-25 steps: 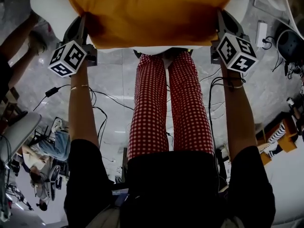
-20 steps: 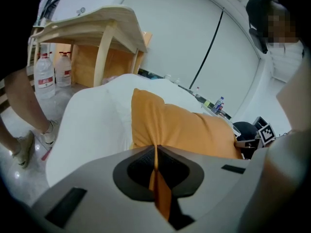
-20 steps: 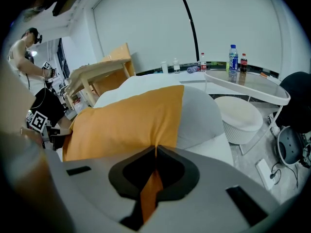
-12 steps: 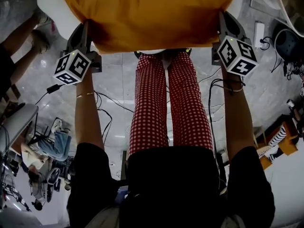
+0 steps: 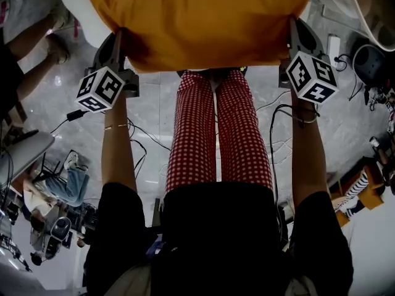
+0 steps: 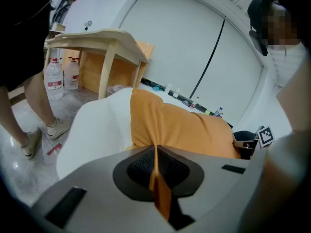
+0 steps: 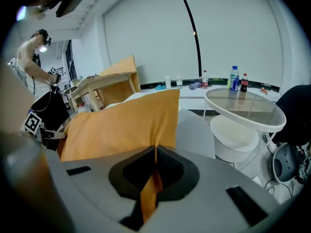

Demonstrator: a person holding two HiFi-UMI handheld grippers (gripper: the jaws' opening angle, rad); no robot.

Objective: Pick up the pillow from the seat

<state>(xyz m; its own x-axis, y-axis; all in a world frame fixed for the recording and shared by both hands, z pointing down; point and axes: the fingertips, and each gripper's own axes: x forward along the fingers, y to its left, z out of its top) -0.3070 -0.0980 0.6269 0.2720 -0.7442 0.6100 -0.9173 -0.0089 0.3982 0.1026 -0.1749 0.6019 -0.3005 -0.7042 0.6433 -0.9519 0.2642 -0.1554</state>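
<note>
An orange pillow [image 5: 197,17] hangs between my two grippers at the top of the head view, over the white seat [image 5: 83,17] behind it. My left gripper [image 5: 118,42] is shut on the pillow's near left corner, and my right gripper [image 5: 291,37] is shut on its near right corner. In the left gripper view the orange cloth [image 6: 180,125] is pinched in the left gripper [image 6: 156,155], with the white seat [image 6: 97,130] to its left. In the right gripper view the pillow [image 7: 121,125] runs into the shut right gripper [image 7: 155,158].
My red checked trousers [image 5: 219,128] stand just below the pillow. Cables [image 5: 139,147] lie on the grey floor. A round glass table [image 7: 243,108] with bottles stands to the right, a wooden table [image 6: 97,38] to the left. A person [image 5: 31,42] stands at the far left.
Both grippers and the pillow have shifted slightly to the right and lower in the head view. The grips on the two corners have not changed.
</note>
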